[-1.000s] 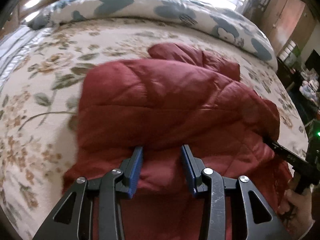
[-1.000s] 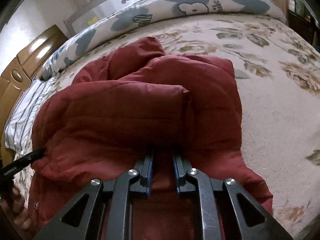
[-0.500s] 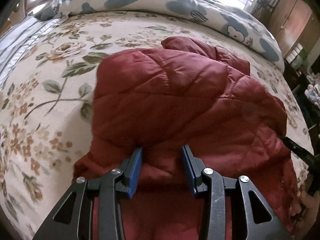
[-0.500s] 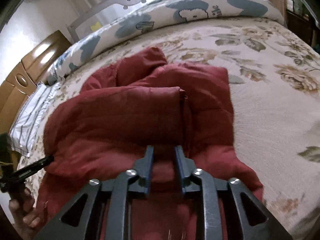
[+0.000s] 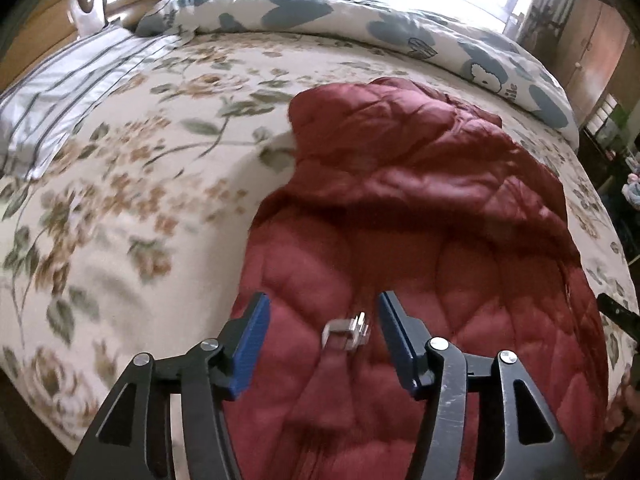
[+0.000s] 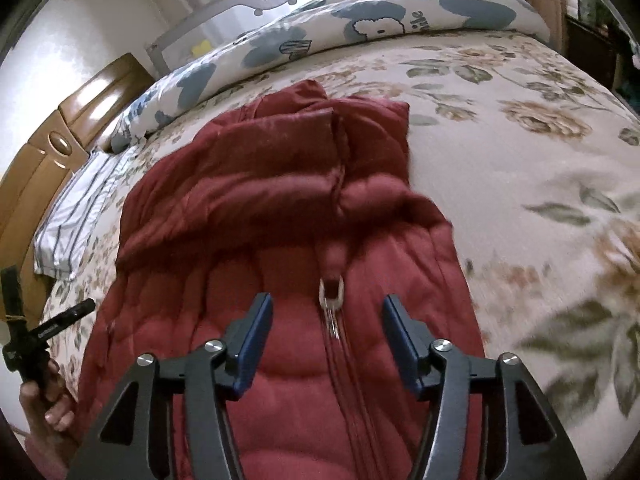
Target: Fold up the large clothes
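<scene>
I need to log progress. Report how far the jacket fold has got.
Done: the red quilted jacket lies on the floral bedspread with its top part folded over. In hand: nothing; the left hand-held gripper and right hand-held gripper are opening, pads clear of fabric. Left: the lower part, zipper showing, lies unfolded.

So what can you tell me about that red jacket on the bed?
The red jacket is a puffy, quilted coat of slightly shiny fabric, partly folded, its upper part doubled over the body. It lies flat on the floral bedspread. A closed zipper runs down the front, and a metal buckle hangs on a fabric tab. Neither opening tool touches it.
</scene>
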The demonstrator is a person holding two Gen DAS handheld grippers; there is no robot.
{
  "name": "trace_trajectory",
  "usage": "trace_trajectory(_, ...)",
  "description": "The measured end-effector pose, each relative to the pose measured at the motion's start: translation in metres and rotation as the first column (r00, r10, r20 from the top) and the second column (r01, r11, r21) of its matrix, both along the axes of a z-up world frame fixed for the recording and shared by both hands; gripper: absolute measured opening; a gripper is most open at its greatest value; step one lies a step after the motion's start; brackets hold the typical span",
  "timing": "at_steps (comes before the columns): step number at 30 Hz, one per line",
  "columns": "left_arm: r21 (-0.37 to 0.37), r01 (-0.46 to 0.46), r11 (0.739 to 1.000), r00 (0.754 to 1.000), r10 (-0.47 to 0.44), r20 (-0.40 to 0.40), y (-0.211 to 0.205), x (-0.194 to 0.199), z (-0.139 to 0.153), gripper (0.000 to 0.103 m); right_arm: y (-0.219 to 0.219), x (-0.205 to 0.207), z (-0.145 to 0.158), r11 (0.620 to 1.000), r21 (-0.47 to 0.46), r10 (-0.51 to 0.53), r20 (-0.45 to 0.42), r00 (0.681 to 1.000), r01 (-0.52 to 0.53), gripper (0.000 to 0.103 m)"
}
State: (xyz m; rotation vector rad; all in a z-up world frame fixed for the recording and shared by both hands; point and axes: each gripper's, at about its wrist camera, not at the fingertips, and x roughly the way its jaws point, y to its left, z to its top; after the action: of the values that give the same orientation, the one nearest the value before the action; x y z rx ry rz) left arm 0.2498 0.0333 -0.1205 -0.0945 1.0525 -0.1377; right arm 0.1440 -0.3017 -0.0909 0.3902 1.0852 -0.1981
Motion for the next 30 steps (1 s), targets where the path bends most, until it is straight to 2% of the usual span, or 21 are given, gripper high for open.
trace_trajectory(8, -0.007, 0.011, 1.0, 1.0, -0.011, -0.014, 0.024, -0.059, 0.011, 0.069, 0.004, -0.059, 0.014, 1.0, -0.024, 0.013, -0.023, 1.0, -0.013, 0.066)
trace_trajectory(15, -0.024, -0.011, 1.0, 0.999, 0.009, -0.047, 0.05, -0.095, 0.009, 0.073, -0.004, -0.108, 0.019, 0.999, -0.026, -0.022, -0.043, 0.999, 0.021, 0.066)
trace_trajectory(23, -0.033, -0.039, 0.999, 0.996, 0.036, -0.087, 0.062, -0.104, -0.004, 0.076, -0.022, -0.141, 0.012, 0.995, 0.026, -0.092, -0.057, 0.994, 0.094, 0.066)
trace_trajectory(30, -0.063, -0.033, 0.997, 0.991, 0.024, -0.135, 0.067, -0.101, -0.02, 0.078, -0.023, -0.149, -0.009, 0.992, 0.07, -0.099, -0.091, 0.991, 0.105, 0.067)
